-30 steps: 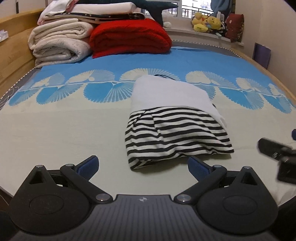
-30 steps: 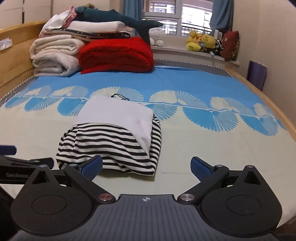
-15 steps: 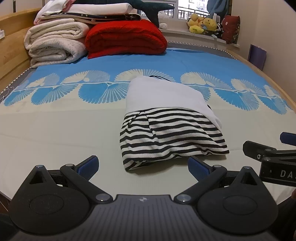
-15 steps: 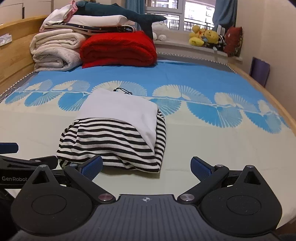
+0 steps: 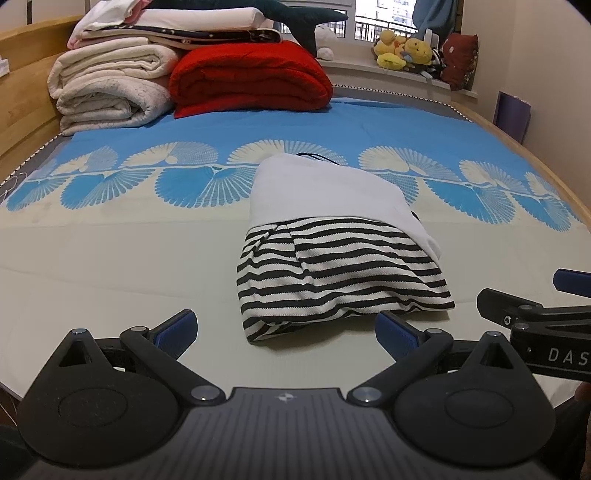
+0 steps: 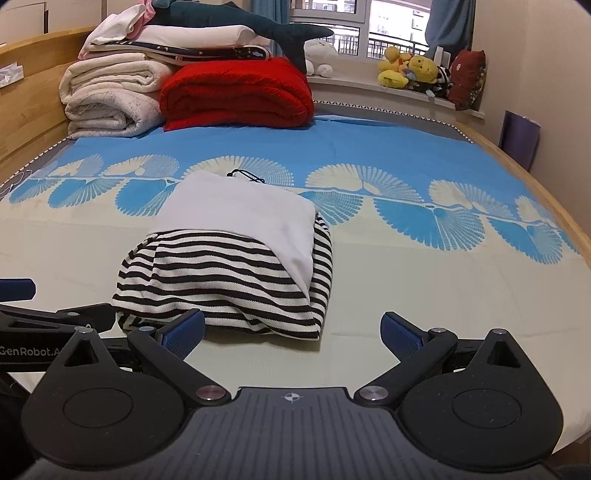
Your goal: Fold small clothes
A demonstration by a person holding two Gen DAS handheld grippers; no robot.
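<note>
A small folded garment [image 5: 336,254], black-and-white striped with a white part folded over its far half, lies on the bed; it also shows in the right wrist view [image 6: 236,266]. My left gripper [image 5: 286,328] is open and empty, just short of the garment's near edge. My right gripper [image 6: 291,330] is open and empty, level with the garment's near right corner. Each gripper shows at the edge of the other's view: the right one [image 5: 535,314], the left one [image 6: 55,317].
The bed sheet [image 5: 110,258] is cream with a blue fan pattern. Folded white blankets [image 5: 110,92], a red blanket [image 5: 251,77] and a shark plush [image 5: 295,14] are stacked at the headboard end. Plush toys [image 5: 406,51] sit on the windowsill.
Both grippers have shifted slightly; the right gripper has come further into the left wrist view. The garment has not moved. Both stay open.
</note>
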